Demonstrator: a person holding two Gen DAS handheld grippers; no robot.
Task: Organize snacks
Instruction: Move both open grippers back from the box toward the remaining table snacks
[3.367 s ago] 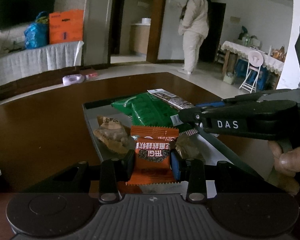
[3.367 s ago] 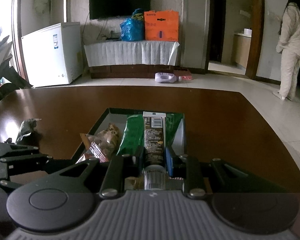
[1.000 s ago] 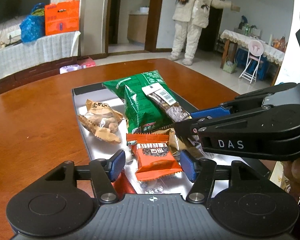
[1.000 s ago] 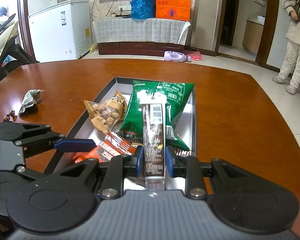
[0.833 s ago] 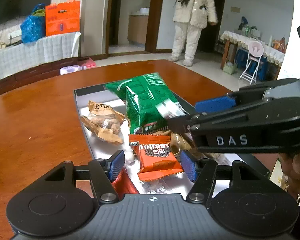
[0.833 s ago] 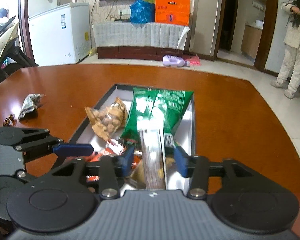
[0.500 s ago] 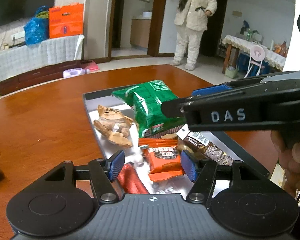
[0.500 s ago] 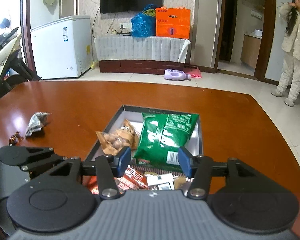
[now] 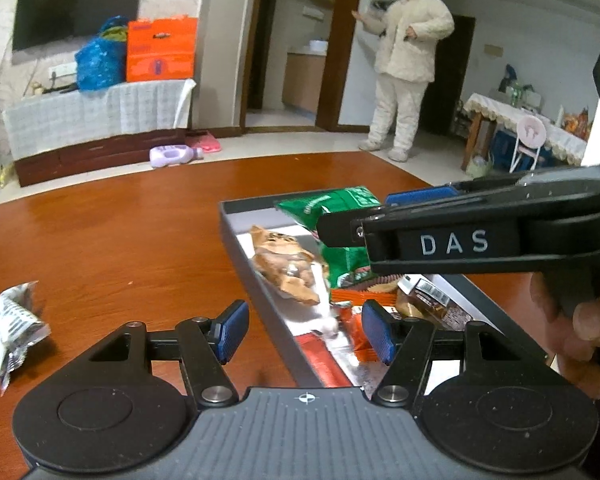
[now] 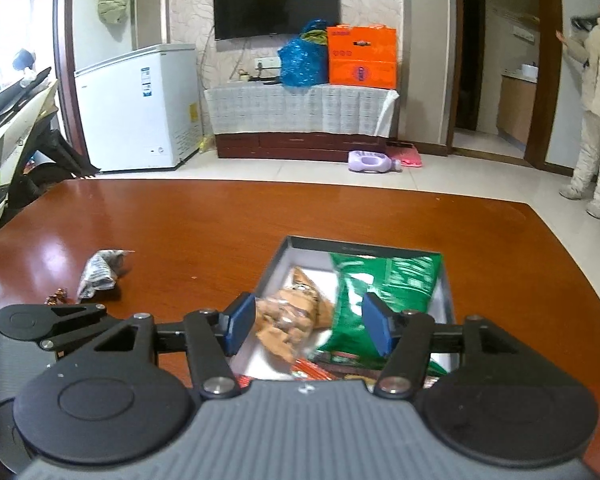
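Note:
A grey tray [image 9: 244,272] [image 10: 274,270] on the brown table holds a green bag [image 9: 332,208] [image 10: 384,284], a clear pack of brown snacks [image 9: 288,268] [image 10: 288,320], an orange packet [image 9: 356,336], a red packet [image 9: 320,364] and a dark bar [image 9: 432,300]. My left gripper [image 9: 304,332] is open and empty over the tray's near left edge. My right gripper [image 10: 308,328] is open and empty above the tray; it also shows in the left wrist view [image 9: 460,236].
A crumpled silver wrapper [image 9: 8,324] [image 10: 98,272] and small wrapped candies [image 10: 56,298] lie on the table left of the tray. A person in white [image 9: 404,76] stands beyond the table. A white freezer [image 10: 136,108] and a TV stand [image 10: 300,120] stand far back.
The left gripper let go of the orange packet and the right let go of the dark bar into the tray. Both opened, then drew back and up; the left swung left.

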